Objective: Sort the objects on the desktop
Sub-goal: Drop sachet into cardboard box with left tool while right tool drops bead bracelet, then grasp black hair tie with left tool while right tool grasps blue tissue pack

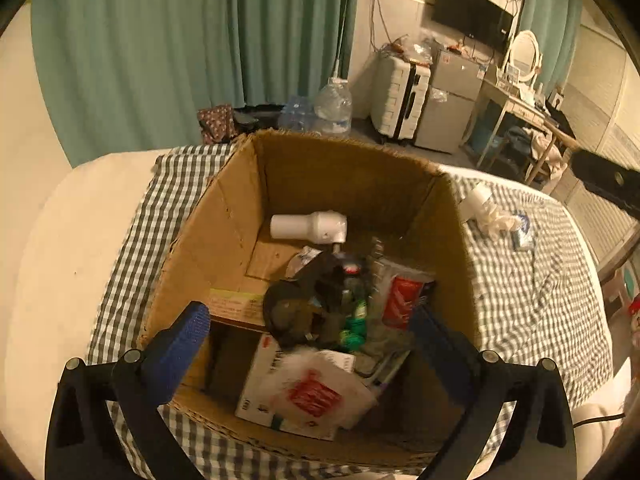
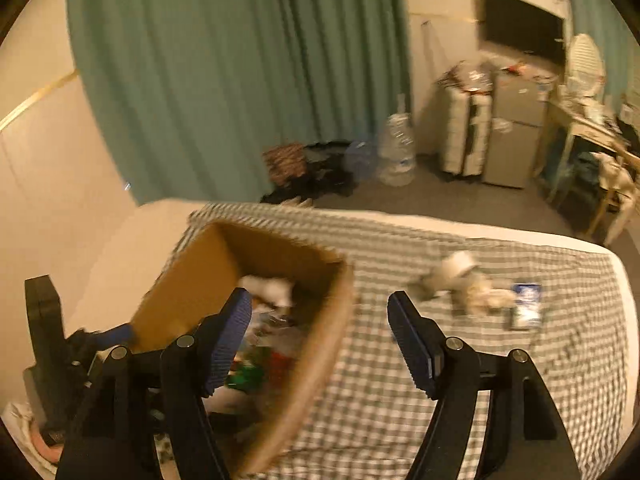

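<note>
Right gripper jaws apart, empty, nearer to remaining clutter: white roll with crumpled tissue and small blue-white packet, upper right of frame on checked cloth. Left gripper wide apart, empty, over open brown cardboard box.

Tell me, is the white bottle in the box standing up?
No, the white bottle lies on its side on the box floor.

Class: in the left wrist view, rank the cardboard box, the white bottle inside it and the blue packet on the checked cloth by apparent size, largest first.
1. Cardboard box
2. White bottle
3. Blue packet, though it lies near the fisheye edge, so its look is less sure.
</note>
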`<state>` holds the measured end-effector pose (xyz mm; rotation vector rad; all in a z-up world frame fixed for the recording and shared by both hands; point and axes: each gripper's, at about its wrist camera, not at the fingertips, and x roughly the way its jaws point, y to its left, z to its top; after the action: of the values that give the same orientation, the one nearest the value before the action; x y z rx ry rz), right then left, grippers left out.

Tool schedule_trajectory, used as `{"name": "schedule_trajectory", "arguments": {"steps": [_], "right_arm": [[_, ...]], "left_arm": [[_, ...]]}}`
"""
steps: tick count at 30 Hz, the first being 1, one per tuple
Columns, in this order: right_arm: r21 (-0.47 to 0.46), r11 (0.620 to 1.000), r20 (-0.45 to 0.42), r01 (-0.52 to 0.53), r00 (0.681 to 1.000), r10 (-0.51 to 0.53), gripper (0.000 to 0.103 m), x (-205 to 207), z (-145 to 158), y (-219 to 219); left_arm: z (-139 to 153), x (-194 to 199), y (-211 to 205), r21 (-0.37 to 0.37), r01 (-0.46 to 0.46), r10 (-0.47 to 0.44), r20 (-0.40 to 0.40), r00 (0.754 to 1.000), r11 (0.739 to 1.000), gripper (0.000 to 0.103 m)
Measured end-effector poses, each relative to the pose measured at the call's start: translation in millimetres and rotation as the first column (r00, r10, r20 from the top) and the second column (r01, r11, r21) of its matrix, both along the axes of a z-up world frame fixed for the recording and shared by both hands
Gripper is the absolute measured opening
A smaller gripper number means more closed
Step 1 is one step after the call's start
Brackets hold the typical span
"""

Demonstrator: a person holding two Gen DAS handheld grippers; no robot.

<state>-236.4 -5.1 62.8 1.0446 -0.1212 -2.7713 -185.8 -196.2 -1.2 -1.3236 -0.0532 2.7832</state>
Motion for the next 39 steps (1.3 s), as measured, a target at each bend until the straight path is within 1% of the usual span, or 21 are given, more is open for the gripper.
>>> {"name": "schedule_trajectory", "arguments": {"steps": [3,4,6,8,9,11,12,14,15,17,19,21,24,26,28,29,31,33,36,39], "right_arm": [[-0.004,0.997,-0.050,0.083,0.995,-0.083,0.073,25.8,9.3,45.5],[-0.001,0.993,-0.070,0.119,0.990,-0.119,0.080,39.0,9.2,63.3],[0.015,0.985,-0.107,0.173,0.979,-0.171,0.086,58.2,7.8,85.8],[0.034,0.978,-0.136,0.205,0.971,-0.198,0.086,78.8,-1.7,108.2],[0.035,0.978,-0.132,0.206,0.971,-0.200,0.086,86.2,-8.4,118.7],[0.024,0.977,-0.115,0.214,0.971,-0.210,0.086,98.7,-24.8,137.7],[0.012,0.974,-0.111,0.226,0.968,-0.224,0.086,104.1,-33.7,146.1],[-0.014,0.971,-0.086,0.238,0.967,-0.238,0.086,109.5,-51.6,163.7],[-0.022,0.970,-0.077,0.241,0.967,-0.242,0.086,111.5,-58.2,170.6],[-0.029,0.967,-0.071,0.252,0.965,-0.253,0.086,113.4,-70.9,179.6],[-0.036,0.965,-0.098,0.259,0.960,-0.262,0.086,116.3,-81.9,186.9],[-0.038,0.965,-0.130,0.258,0.957,-0.261,0.086,113.2,-92.4,190.6],[-0.037,0.966,-0.144,0.255,0.955,-0.258,0.086,101.9,-108.3,196.0],[-0.050,0.965,-0.130,0.256,0.957,-0.260,0.086,90.6,-119.0,201.7],[-0.072,0.963,-0.111,0.261,0.957,-0.268,0.086,75.4,-131.0,212.7],[-0.080,0.961,-0.101,0.265,0.957,-0.272,0.086,66.1,-136.5,218.1],[-0.080,0.961,-0.076,0.263,0.960,-0.269,0.086,48.4,-145.5,226.1],[-0.063,0.965,-0.057,0.256,0.964,-0.259,0.086,29.0,-154.5,230.6],[-0.016,0.970,-0.048,0.244,0.968,-0.244,0.086,1.3,-169.9,232.3],[0.007,0.976,-0.029,0.218,0.976,-0.218,0.086,-28.8,-187.2,235.4]], "left_arm": [[16.7,11.0,22.4,0.003,0.013,-0.013,-0.035,0.999,1.000,0.103],[21.6,13.0,29.7,0.007,0.020,-0.020,-0.048,0.999,1.000,0.103],[34.3,24.1,53.6,0.027,0.052,-0.050,-0.095,0.994,0.998,0.103],[40.0,30.8,73.7,0.044,0.070,-0.064,-0.127,0.990,0.997,0.103],[38.7,34.6,90.7,0.070,0.092,-0.082,-0.127,0.988,0.993,0.103],[33.3,34.2,113.0,0.108,0.111,-0.100,-0.101,0.990,0.988,0.103],[24.1,34.2,129.5,0.137,0.114,-0.105,-0.074,0.992,0.984,0.103],[9.4,32.1,150.2,0.159,0.116,-0.113,-0.028,0.993,0.980,0.103],[-5.0,29.6,165.9,0.162,0.112,-0.114,0.002,0.993,0.980,0.103],[-22.5,25.7,183.5,0.147,0.108,-0.112,0.022,0.993,0.983,0.103],[-44.5,18.7,202.1,0.125,0.107,-0.113,0.038,0.993,0.986,0.103],[-66.4,6.4,214.0,0.136,0.106,-0.118,0.085,0.989,0.985,0.103],[-89.2,-11.3,215.9,0.162,0.080,-0.099,0.113,0.989,0.984,0.103],[-101.0,-22.7,219.4,0.145,0.049,-0.066,0.113,0.991,0.988,0.103],[-113.3,-43.7,219.7,0.117,0.017,-0.031,0.114,0.993,0.993,0.103],[-116.5,-50.0,217.0,0.108,0.012,-0.024,0.113,0.993,0.994,0.103],[-125.1,-68.5,217.2,0.085,0.005,-0.012,0.082,0.997,0.996,0.103],[-134.0,-84.2,216.5,0.050,0.011,-0.014,0.047,0.999,0.999,0.103],[-146.7,-102.5,222.6,0.033,0.030,-0.032,0.032,0.999,0.999,0.103],[-155.6,-112.6,229.5,-0.032,0.033,-0.032,0.011,0.999,0.999,0.103]]}}
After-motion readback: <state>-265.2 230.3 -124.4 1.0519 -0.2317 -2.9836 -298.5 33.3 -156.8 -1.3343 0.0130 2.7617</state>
